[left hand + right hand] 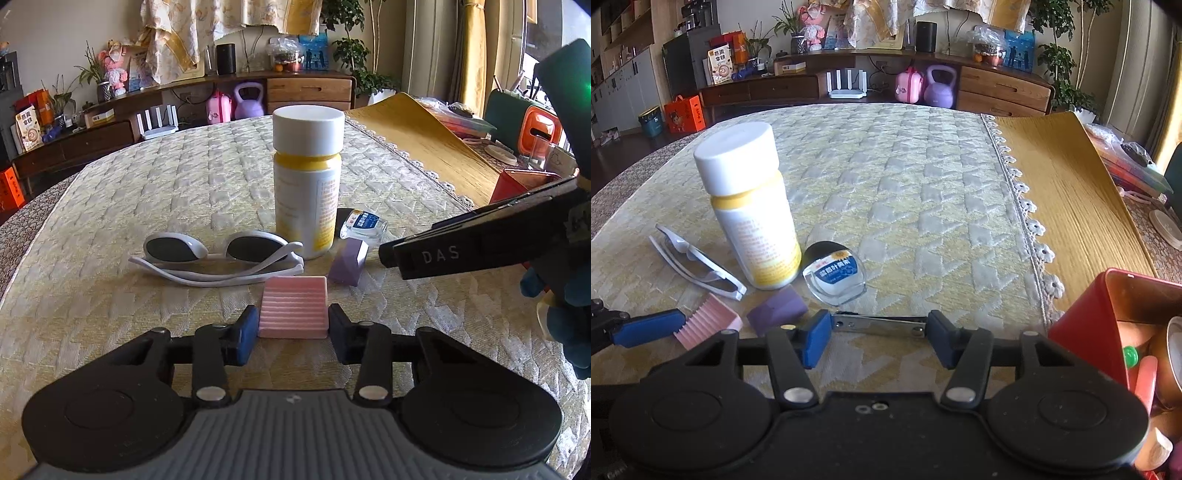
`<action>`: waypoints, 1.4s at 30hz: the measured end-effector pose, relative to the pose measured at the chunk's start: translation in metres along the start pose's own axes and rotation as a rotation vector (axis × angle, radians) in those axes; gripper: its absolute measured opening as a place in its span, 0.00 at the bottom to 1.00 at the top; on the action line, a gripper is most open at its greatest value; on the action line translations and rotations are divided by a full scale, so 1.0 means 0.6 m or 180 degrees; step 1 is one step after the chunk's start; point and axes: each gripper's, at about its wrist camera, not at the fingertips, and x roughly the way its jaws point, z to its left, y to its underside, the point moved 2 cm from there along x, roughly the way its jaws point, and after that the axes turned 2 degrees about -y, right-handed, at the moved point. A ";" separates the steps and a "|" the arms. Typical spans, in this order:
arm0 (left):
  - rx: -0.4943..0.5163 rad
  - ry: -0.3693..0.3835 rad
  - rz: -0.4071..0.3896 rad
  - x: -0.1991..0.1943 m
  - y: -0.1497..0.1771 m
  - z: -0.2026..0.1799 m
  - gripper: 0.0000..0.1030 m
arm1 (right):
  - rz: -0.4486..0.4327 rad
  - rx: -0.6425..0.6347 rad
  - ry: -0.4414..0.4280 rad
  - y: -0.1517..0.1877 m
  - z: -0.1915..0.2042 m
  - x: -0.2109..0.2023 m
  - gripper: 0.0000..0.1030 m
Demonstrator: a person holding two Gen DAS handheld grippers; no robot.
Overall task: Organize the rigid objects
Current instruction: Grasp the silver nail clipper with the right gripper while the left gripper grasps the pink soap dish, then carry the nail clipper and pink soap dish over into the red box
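Observation:
My left gripper (292,325) is shut on a pink ribbed block (293,312), which also shows in the right wrist view (707,321). My right gripper (879,332) is shut on a metal nail clipper (881,325) held crosswise between its blue pads, low over the cloth. Behind the pink block lie white sunglasses (218,256), a white and yellow bottle (307,177), a purple block (349,264) and a small clear bottle (364,223). They also show in the right wrist view: sunglasses (698,267), bottle (750,206), purple block (777,310), clear bottle (836,275).
A red tin box (1108,325) holding several small items stands at the right. A yellow woven mat (1067,192) lies beyond the lace edge of the quilted tablecloth (905,177). A sideboard (1001,92) with clutter runs along the far wall.

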 end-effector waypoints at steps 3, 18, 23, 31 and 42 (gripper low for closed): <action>0.0039 -0.0021 -0.0003 0.000 -0.001 -0.003 0.39 | 0.0002 0.0038 -0.0013 0.005 -0.003 -0.010 0.55; 0.0044 -0.0014 0.0013 -0.035 0.003 -0.013 0.38 | -0.0171 0.0085 -0.0177 0.025 -0.010 -0.123 0.55; 0.0049 0.0013 -0.0033 -0.061 -0.007 -0.024 0.38 | -0.0266 0.0110 -0.0207 0.032 -0.020 -0.173 0.55; 0.0099 0.0147 -0.0116 -0.109 -0.025 -0.062 0.38 | -0.0432 0.0174 -0.0178 0.048 -0.050 -0.244 0.55; 0.0295 0.0347 -0.0235 -0.148 -0.062 -0.146 0.38 | -0.0576 0.0339 -0.0010 0.084 -0.127 -0.306 0.55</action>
